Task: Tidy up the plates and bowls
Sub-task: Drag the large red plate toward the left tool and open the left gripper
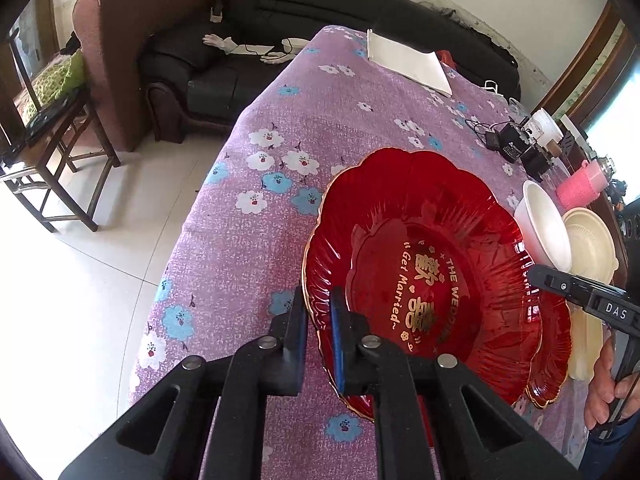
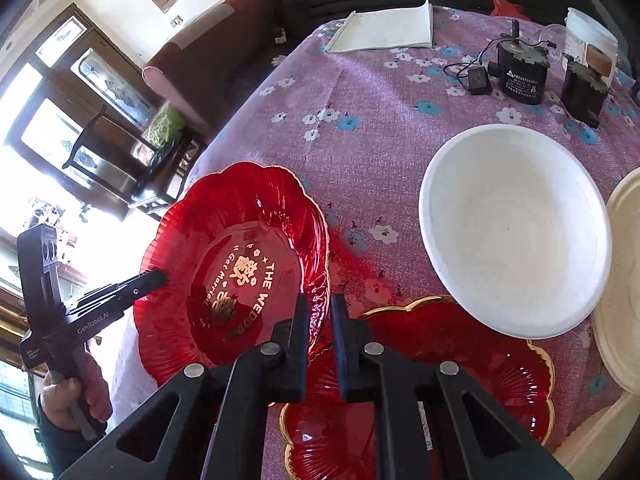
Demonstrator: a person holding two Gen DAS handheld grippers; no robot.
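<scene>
A red flower-shaped plate (image 1: 424, 264) with gold wedding lettering is held tilted above the purple flowered tablecloth (image 1: 280, 200). My left gripper (image 1: 319, 316) is shut on its near rim. My right gripper (image 2: 320, 320) is shut on the opposite rim of the same plate (image 2: 232, 264); its finger also shows in the left wrist view (image 1: 560, 284). A second red plate (image 2: 460, 364) with a gold rim lies on the cloth under my right gripper. A white bowl (image 2: 516, 228) and a cream bowl (image 2: 624, 276) stand to the right.
A folded white cloth (image 2: 384, 28) lies at the far edge. Black motors and an adapter (image 2: 520, 72), a white tub (image 2: 590, 40) and a pink cup (image 1: 578, 188) crowd the back right. A black sofa (image 1: 320, 12) and a wooden chair (image 1: 52, 152) stand beyond the table.
</scene>
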